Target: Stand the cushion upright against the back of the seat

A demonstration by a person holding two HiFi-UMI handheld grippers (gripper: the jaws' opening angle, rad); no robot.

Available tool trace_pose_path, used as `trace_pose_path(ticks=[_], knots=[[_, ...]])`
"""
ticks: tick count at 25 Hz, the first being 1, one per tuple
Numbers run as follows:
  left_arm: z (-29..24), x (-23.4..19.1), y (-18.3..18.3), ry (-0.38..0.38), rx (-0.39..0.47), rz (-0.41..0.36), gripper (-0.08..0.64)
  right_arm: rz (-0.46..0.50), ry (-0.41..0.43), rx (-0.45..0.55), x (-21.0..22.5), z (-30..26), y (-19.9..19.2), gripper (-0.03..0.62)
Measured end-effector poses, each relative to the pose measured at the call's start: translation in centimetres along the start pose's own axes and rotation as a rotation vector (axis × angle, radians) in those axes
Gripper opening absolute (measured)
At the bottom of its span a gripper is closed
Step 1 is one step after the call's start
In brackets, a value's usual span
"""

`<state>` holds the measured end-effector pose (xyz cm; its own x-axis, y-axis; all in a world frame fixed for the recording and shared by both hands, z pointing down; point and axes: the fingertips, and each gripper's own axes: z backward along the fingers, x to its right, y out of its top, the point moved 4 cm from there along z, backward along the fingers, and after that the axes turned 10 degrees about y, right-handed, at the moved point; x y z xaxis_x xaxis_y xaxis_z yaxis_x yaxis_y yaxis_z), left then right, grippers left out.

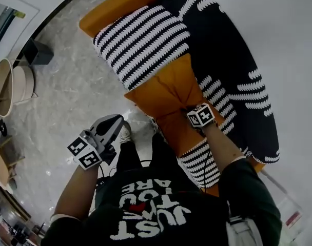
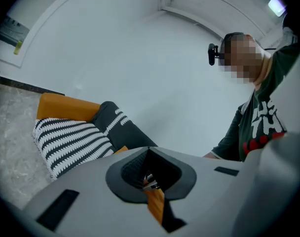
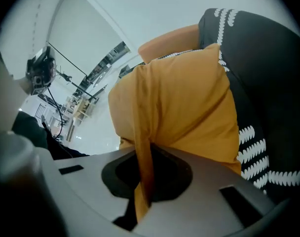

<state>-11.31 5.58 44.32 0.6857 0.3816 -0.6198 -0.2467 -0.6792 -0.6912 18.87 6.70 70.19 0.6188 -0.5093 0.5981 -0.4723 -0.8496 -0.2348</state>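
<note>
Now the right claw pinches a fold of the orange cushion on the sofa. The left claw is closed, holding nothing.

The cushion is laid on the seat, with a second cushion set beyond it at the far end and the seat back at its right. Its near edge is clamped between the jaws of the right gripper. The left gripper is held well off to the left, over the floor.
</note>
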Motion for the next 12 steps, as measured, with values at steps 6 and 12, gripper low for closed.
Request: trace_pose_path(ticks=[6,12], knots=[[1.3,3.6,3.3,-0.012,0.044,-0.035,0.011,-0.019,0.032,0.180,-4.1,5.7,2.1,0.034],[4.9,5.9,8.5,-0.046,0.133,-0.060,0.011,0.035,-0.050,0.395,-8.6,13.8,8.6,0.034]])
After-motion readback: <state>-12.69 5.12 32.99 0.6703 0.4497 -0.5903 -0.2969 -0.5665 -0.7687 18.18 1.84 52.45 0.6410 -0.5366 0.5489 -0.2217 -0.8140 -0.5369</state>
